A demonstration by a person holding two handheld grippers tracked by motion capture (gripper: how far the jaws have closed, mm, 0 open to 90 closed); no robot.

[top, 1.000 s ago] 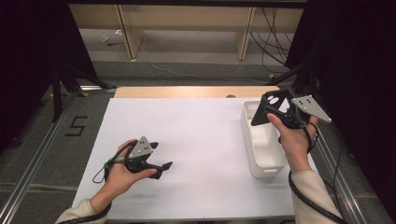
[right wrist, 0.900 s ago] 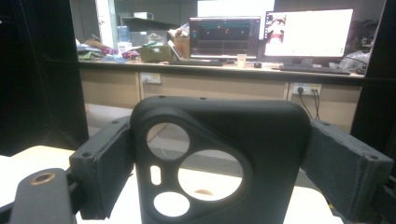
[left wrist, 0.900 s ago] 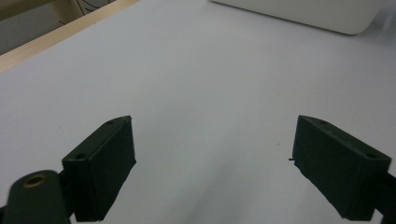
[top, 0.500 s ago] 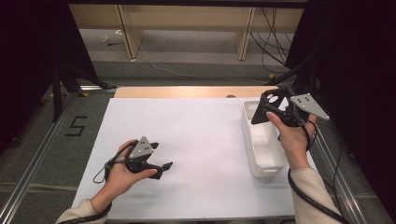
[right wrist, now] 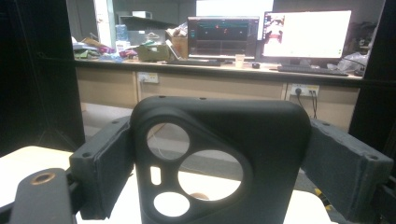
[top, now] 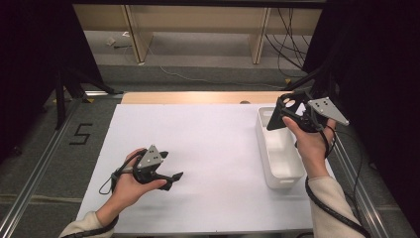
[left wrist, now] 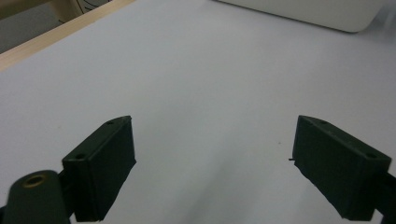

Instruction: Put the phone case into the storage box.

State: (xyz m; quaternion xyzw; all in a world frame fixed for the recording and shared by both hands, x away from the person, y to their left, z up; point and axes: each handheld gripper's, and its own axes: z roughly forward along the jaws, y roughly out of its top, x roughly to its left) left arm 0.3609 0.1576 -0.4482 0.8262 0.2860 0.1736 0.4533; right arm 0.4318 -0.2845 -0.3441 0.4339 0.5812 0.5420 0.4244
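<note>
Jaws of the left gripper [top: 171, 179] stand wide apart and empty, low over the near-left of the white table [top: 213, 144]. Farther right, the right gripper [top: 285, 111] clamps a black phone case [top: 288, 108], held upright above the white bin [top: 277, 148].

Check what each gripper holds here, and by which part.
The right gripper clamps a black phone case by its two side edges near the camera cutouts. The left gripper holds nothing; its jaws stand open.
</note>
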